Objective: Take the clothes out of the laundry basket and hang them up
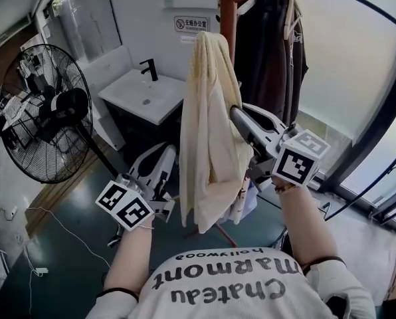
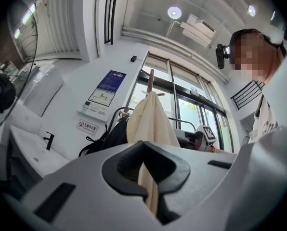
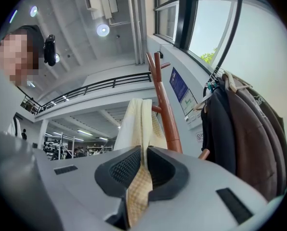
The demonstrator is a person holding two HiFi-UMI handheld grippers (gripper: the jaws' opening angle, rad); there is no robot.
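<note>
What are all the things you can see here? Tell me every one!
cream garment: one, cream, draped on the coat stand
coat stand: one, reddish-brown, behind the cream garment
dark clothes: several, black and brown, hanging at right
fan: one, black, on the floor at left
washbasin: one, white, by the wall
left gripper: one, grey, jaws shut on the cream garment
right gripper: one, grey, jaws shut on the cream garment

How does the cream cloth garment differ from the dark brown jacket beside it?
The cream cloth garment drapes over the wooden stand; the dark brown jacket hangs from a hanger. The left gripper and right gripper pinch the garment; the jacket is untouched. Both hang down.
</note>
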